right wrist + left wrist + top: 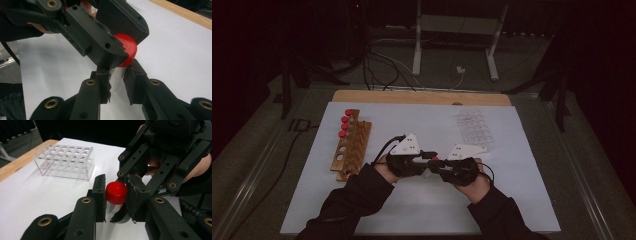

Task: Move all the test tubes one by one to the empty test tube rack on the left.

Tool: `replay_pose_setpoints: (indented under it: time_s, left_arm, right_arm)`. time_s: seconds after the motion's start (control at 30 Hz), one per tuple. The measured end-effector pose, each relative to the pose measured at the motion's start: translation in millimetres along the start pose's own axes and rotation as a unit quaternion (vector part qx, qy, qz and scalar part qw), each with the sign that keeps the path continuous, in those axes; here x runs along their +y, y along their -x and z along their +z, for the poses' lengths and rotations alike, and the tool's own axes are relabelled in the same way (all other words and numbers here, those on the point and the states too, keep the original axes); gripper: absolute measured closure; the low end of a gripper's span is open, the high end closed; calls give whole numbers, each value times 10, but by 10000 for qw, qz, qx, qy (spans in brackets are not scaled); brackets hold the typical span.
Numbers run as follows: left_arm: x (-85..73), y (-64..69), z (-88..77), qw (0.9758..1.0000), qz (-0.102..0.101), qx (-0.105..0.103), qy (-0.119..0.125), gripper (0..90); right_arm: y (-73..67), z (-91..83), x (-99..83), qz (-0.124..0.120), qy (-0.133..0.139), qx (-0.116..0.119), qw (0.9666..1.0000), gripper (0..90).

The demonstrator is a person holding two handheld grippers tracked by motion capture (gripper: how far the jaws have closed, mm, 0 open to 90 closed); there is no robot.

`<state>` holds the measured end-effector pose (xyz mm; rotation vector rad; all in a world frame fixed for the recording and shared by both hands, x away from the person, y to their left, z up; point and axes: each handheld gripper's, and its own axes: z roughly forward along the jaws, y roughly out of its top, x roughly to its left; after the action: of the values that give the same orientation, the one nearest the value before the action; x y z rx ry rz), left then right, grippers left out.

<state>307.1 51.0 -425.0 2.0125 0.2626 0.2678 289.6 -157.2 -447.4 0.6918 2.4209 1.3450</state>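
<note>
High view showed both grippers meeting over the middle of the white desk mat point(512, 200), near its front edge. The right gripper point(117, 86) was clamped on the clear body of a tube point(117, 75), apparently steadying it, while the left gripper point(115, 195) was closed on its red cap point(116, 192), seemingly to twist it. The cap looked glossy and ribbed. A wooden rack point(352, 147) stood toward the left edge, a clear rack point(474, 127) toward the far right.
</note>
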Motion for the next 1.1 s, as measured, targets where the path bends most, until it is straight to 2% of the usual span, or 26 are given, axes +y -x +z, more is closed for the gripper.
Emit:
replay_pose_setpoints:
  time_s: [0.13, 0.5, 0.77, 0.87, 0.93, 1.0, 1.1]
  left_arm:
    - [14, 4, -13, 10000, 33, 64, 21, 719]
    - [33, -98, -248, 9987, -56, 463, 188, 720]
    - [24, -194, -505, 9959, -131, 837, 313, 720]
    - [10, -240, -606, 9944, -174, 996, 321, 720]
    - [3, -271, -682, 9933, -213, 1081, 337, 721]
    - [-1, -297, -764, 9922, -223, 1176, 352, 721]
    - [2, -327, -889, 9902, -241, 1320, 389, 721]
  right_arm:
    - [10, -6, 4, 44, 50, 35, 10000, 738]
    - [51, -64, -5, 152, 136, -124, 9997, 388]
    - [53, -79, 14, 314, 284, -150, 9990, 136]
    - [64, -87, 10, 320, 307, -30, 9990, 18]
    - [75, -102, 3, 346, 387, 49, 9986, 16]
    - [78, -108, 4, 325, 372, -4, 9988, 0]
    - [91, -126, 2, 379, 452, 45, 9983, 0]
